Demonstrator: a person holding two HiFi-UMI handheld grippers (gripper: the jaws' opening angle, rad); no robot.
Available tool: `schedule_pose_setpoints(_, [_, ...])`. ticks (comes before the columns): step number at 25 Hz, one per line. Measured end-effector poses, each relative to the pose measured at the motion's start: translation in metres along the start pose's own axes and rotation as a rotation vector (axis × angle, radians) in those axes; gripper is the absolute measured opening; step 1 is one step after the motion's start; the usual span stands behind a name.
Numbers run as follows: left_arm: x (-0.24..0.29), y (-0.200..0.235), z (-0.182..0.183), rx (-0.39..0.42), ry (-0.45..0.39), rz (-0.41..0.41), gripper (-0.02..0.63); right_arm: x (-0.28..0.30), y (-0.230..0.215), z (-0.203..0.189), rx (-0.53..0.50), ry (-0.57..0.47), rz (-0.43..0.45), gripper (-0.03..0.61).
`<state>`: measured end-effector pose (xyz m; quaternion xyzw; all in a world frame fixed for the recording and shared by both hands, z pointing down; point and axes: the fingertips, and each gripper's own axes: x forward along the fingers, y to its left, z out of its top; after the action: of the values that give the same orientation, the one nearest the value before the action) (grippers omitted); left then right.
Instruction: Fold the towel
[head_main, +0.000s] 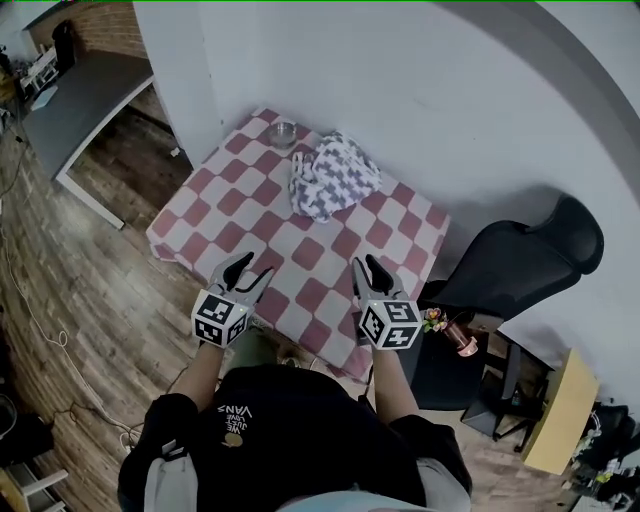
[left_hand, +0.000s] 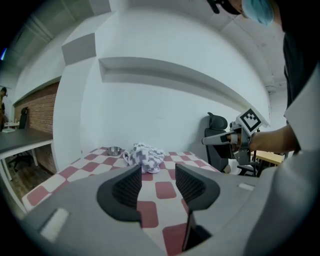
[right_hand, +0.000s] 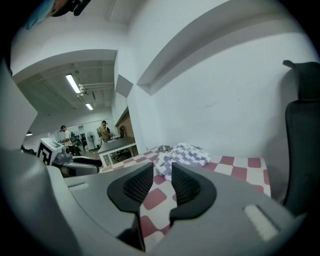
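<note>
The left gripper (head_main: 250, 268) sits at the lower left of the head view, over the near edge of the table. In the left gripper view its jaws (left_hand: 157, 171) stand moderately apart, and only the checked cloth shows through the gap. The right gripper (head_main: 368, 268) is level with it, at the lower centre-right of the head view. In the right gripper view its jaws (right_hand: 161, 170) leave a narrower gap, and nothing is caught in it. Each gripper appears in the other's view: the right one (left_hand: 227, 139) at the right of the left gripper view, and the left one (right_hand: 75, 162) at the left of the right gripper view.

Both grippers point across the table (head_main: 300, 262), which is covered in a red-and-white checked cloth. The towel (head_main: 335, 177) lies well apart from them, crumpled in a heap near the far edge, upper centre of the head view. It is white with a grey-purple pattern and shows beyond each pair of jaws (left_hand: 145, 157) (right_hand: 182, 155). Just to its left stands a small metal bowl (head_main: 283, 132).

A black office chair (head_main: 520, 260) stands at the table's right side. A grey desk (head_main: 85, 100) fills the upper left corner, on a wooden floor (head_main: 80, 290). Two people (right_hand: 104, 130) stand far off at the left of the right gripper view.
</note>
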<state>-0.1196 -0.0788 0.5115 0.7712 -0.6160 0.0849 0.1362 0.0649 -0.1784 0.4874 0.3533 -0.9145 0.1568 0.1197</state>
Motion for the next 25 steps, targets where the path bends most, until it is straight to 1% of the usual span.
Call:
schedule_pose_setpoints(5, [0.052, 0.033, 0.011, 0.019, 0.046, -0.073, 0.198, 0.034, -0.022, 0.016, 0.013, 0.006, -0.079, 0.103])
schedule_pose_setpoints(9, [0.093, 0.057, 0.017, 0.018, 0.070, -0.138, 0.212, 0.065, -0.037, 0.032, -0.004, 0.022, -0.137, 0.103])
schedule_pose_setpoints(13, [0.130, 0.076, 0.019, 0.016, 0.089, -0.199, 0.223, 0.100, -0.047, 0.044, -0.034, 0.044, -0.177, 0.103])
schedule_pose_setpoints(17, [0.166, 0.089, 0.015, -0.011, 0.106, -0.259, 0.248, 0.137, -0.056, 0.051, -0.067, 0.080, -0.199, 0.109])
schedule_pose_setpoints(22, [0.205, 0.095, 0.003, -0.032, 0.143, -0.353, 0.283, 0.190, -0.072, 0.058, -0.101, 0.137, -0.214, 0.150])
schedule_pose_setpoints(25, [0.220, 0.094, -0.007, -0.050, 0.171, -0.418, 0.301, 0.223, -0.080, 0.063, -0.123, 0.168, -0.205, 0.173])
